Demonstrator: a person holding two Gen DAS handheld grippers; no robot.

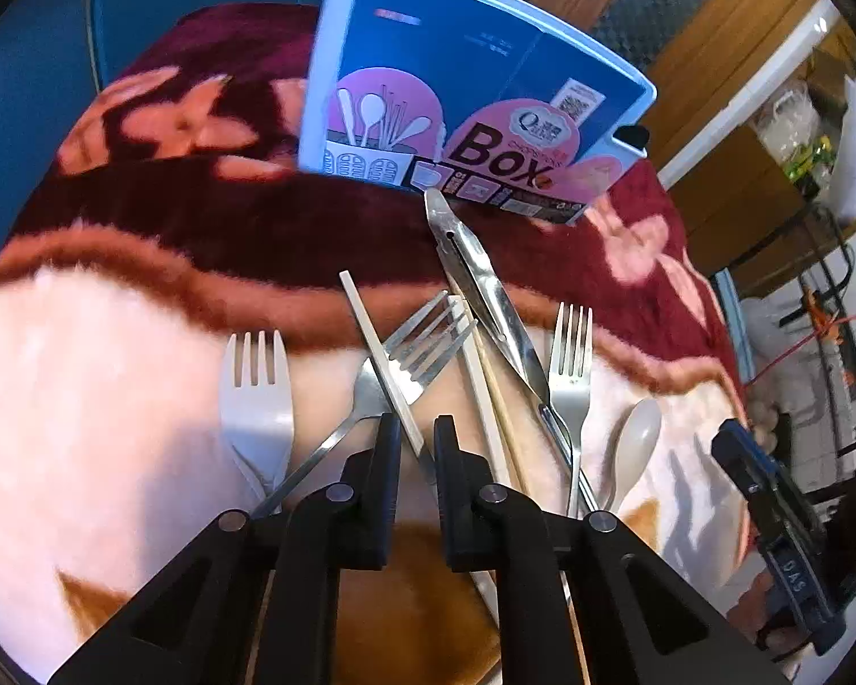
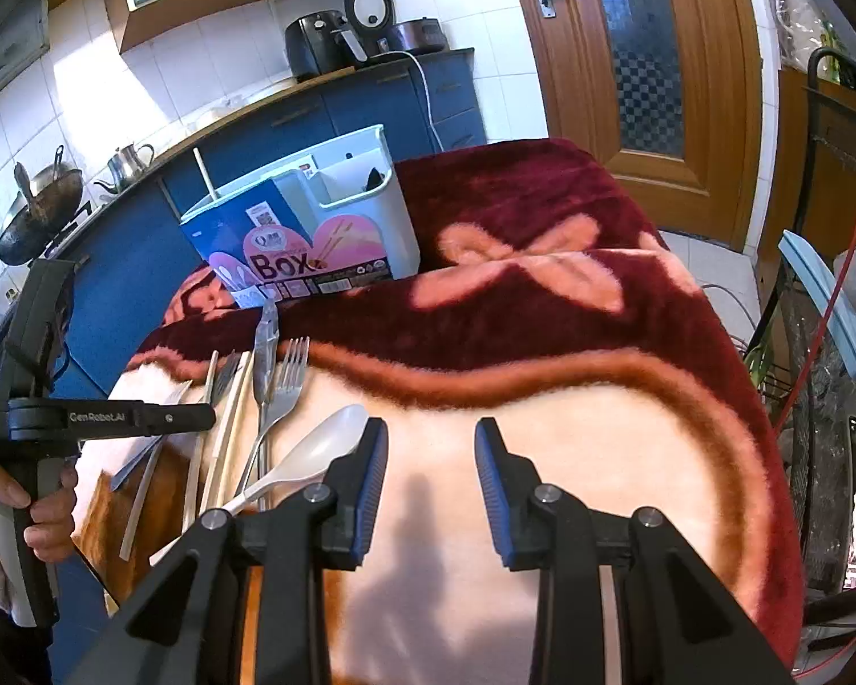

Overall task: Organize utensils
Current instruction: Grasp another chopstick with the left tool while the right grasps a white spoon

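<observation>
In the left wrist view my left gripper point(image 1: 418, 428) is shut on a cream chopstick point(image 1: 371, 331) that runs diagonally between its black fingers. Around it lie a white plastic fork point(image 1: 257, 394), two metal forks point(image 1: 422, 337) point(image 1: 570, 365), metal tongs point(image 1: 485, 297), more chopsticks point(image 1: 485, 399) and a cream spoon point(image 1: 636, 445). The blue and pink utensil box point(image 1: 473, 85) stands upright behind them. In the right wrist view my right gripper point(image 2: 428, 439) hangs open over bare blanket, just right of the spoon point(image 2: 319, 445). One chopstick point(image 2: 202, 171) stands in the box point(image 2: 314, 234).
A maroon and cream flowered blanket point(image 2: 599, 342) covers the table. A person's hand point(image 2: 40, 508) holds the left gripper's handle at the left. Behind are a blue kitchen counter point(image 2: 371, 103) with appliances, a wooden door point(image 2: 656, 57) and a wire rack point(image 2: 816, 342) at the right.
</observation>
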